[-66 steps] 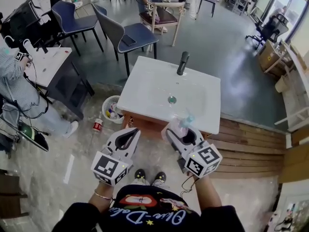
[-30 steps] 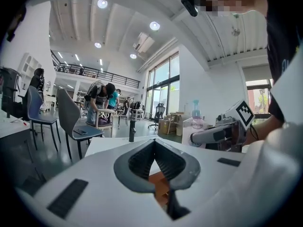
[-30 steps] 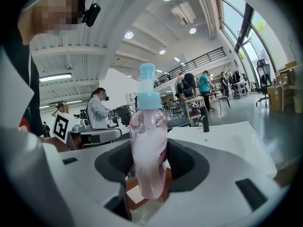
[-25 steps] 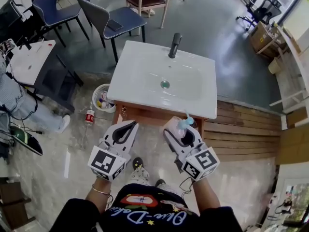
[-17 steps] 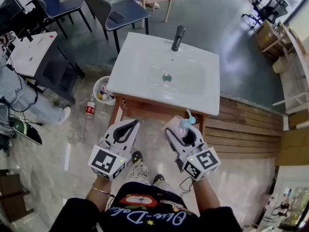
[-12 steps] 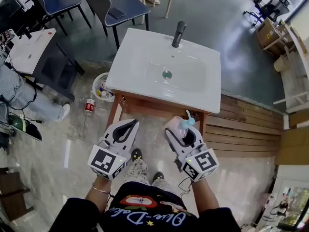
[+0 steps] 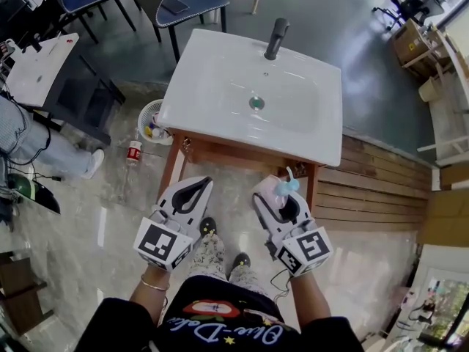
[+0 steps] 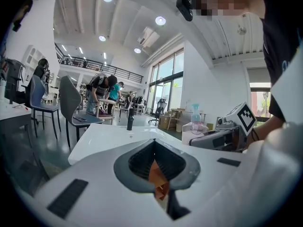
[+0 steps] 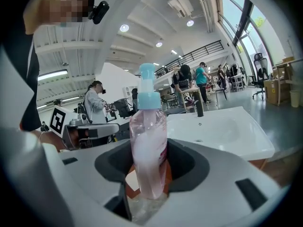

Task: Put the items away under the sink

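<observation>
A white sink (image 7: 220,86) with a dark faucet (image 7: 276,38) sits on a wooden cabinet (image 7: 242,158) straight ahead of me. My right gripper (image 7: 275,194) is shut on a pink pump bottle (image 7: 280,190) with a pale blue pump, held upright just before the cabinet's front right corner. In the right gripper view the bottle (image 9: 149,145) stands between the jaws, which press on its lower body. My left gripper (image 7: 198,184) hovers level with it to the left, shut with nothing in it. In the left gripper view its tips (image 8: 154,142) meet.
A round bin (image 7: 150,122) with rubbish stands left of the cabinet, and a red can (image 7: 133,152) lies on the floor beside it. Wooden slats (image 7: 381,196) run along the right. Chairs (image 7: 176,2) and a white table (image 7: 37,68) stand further back and left.
Both grippers have sunk a little in front of the sink cabinet. The bottle stays in the right gripper and the left stays shut.
</observation>
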A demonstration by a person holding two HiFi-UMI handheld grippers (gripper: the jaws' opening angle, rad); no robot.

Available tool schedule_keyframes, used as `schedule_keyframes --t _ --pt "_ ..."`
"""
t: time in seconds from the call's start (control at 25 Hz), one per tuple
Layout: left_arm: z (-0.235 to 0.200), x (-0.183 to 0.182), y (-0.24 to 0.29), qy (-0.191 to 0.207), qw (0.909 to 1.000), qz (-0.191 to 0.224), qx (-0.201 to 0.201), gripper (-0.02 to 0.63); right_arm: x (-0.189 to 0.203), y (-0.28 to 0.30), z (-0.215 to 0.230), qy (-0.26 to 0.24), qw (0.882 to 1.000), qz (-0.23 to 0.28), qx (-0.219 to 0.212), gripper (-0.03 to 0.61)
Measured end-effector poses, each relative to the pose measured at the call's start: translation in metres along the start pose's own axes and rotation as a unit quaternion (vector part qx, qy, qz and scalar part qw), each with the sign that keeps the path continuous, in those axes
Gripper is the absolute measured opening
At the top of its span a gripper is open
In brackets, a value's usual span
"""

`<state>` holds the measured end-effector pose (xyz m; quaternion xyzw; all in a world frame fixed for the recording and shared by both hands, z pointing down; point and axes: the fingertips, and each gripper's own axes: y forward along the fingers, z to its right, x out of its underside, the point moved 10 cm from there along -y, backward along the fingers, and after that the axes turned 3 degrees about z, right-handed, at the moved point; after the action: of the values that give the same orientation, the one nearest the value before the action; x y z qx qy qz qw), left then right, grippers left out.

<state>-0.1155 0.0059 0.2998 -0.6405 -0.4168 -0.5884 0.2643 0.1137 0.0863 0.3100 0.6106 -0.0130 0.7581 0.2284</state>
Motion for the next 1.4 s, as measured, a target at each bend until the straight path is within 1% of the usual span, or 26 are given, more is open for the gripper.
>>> schedule_keyframes --t 0.32,0.48,0.64,0.92,1.16,1.4 --pt "-0.004 0.022 0.003 -0.006 0.9999 -0.01 -0.008 0.008 0.021 0.005 0.004 0.002 1.0 -0.012 0.002 0.212" --pt "0.0 0.026 0.003 -0.011 0.9997 -0.016 -0.017 0.008 0.028 0.002 0.009 0.009 1.0 -0.012 0.0 0.212" --pt "0.005 0.028 0.004 0.005 0.9995 -0.022 -0.021 0.008 0.033 -0.001 0.014 0.012 1.0 -0.015 0.003 0.212" --pt "0.011 0.023 -0.004 0.013 0.9993 -0.008 -0.034 0.008 0.028 -0.006 0.013 -0.005 1.0 -0.01 -0.001 0.212" --pt "0.023 0.026 -0.007 0.02 0.9989 -0.001 -0.042 0.008 0.031 -0.016 0.013 -0.01 1.0 0.0 -0.01 0.212" --pt "0.037 0.04 -0.004 0.033 0.9985 0.001 -0.043 0.008 0.047 -0.024 0.021 -0.015 1.0 0.007 -0.015 0.212"
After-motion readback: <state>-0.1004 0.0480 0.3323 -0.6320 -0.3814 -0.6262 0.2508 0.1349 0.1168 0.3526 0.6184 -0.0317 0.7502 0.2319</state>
